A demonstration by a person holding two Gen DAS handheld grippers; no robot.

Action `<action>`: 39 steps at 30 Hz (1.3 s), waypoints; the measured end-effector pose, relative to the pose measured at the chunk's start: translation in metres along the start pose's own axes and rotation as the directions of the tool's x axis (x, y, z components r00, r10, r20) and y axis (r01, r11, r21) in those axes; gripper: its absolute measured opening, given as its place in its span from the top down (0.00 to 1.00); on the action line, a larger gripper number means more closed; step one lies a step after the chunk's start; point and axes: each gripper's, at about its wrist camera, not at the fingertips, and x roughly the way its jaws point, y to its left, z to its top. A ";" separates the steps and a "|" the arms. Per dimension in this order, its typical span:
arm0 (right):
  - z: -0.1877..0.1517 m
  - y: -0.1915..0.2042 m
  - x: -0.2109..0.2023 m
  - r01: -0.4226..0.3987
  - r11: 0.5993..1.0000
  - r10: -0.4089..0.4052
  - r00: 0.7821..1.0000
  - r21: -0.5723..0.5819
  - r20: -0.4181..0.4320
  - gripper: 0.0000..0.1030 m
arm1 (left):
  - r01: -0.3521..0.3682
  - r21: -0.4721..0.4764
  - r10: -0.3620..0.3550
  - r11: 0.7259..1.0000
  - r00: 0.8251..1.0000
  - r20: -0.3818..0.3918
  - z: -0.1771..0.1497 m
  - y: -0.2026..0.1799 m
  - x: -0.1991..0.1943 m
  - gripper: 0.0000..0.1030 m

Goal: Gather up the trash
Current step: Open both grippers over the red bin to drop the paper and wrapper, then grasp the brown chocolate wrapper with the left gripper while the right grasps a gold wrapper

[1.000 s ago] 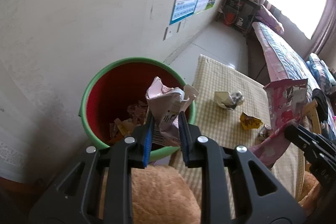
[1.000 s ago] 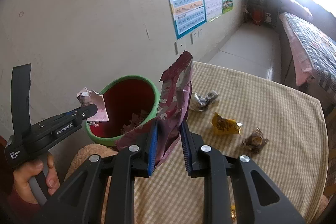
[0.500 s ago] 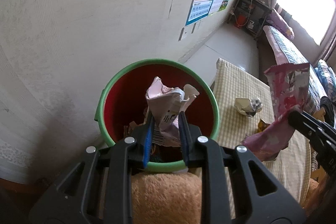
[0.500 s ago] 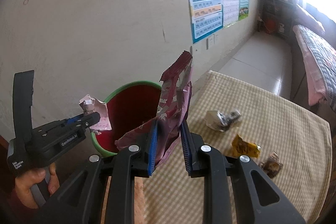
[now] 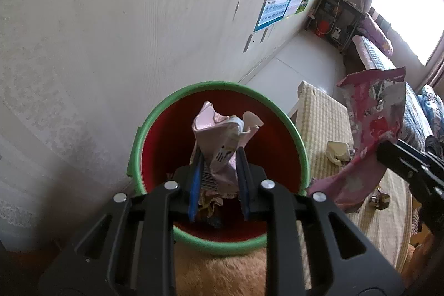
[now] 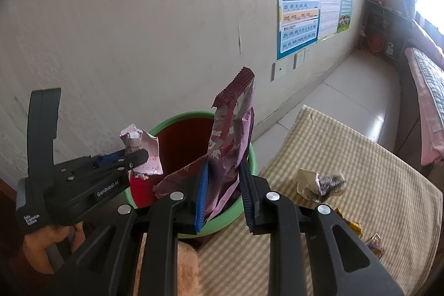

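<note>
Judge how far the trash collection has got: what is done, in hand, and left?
Done: scraps already lie inside the bin. In hand: the left gripper grips a crumpled carton over the bin; the right gripper grips a pink wrapper. Left: three wrappers on the tablecloth.

Checked table (image 6: 374, 168) bearing crumpled wrappers (image 6: 322, 183)

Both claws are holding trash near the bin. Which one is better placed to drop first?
Left. Its claw holds the crumpled paper right over the bin opening. The right claw holds its pink wrapper nearer the rim by the table.
</note>
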 end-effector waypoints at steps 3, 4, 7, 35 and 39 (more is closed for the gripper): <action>0.002 0.000 0.009 -0.018 1.000 0.018 1.000 0.009 -0.021 0.77 | 0.000 0.002 0.000 1.000 1.000 -0.007 0.004 0.004 0.005 0.79; 0.002 0.000 0.012 -0.024 1.000 0.024 0.999 0.014 -0.025 0.77 | -0.002 0.003 0.002 1.000 1.000 -0.010 0.004 0.005 0.007 0.79; 0.004 0.000 0.017 -0.032 0.999 0.033 0.999 0.020 -0.031 0.77 | -0.005 0.001 0.005 1.000 1.000 -0.017 0.005 0.008 0.010 0.79; -0.133 -0.126 -0.089 0.195 0.938 -0.150 0.974 0.287 -0.169 0.57 | 0.059 0.120 -0.054 0.991 0.997 -0.048 -0.021 -0.060 -0.008 0.54; -0.180 -0.130 -0.092 0.194 0.920 -0.115 0.964 0.340 -0.239 0.57 | 0.136 0.181 -0.118 0.974 0.987 -0.106 -0.038 -0.108 0.000 0.54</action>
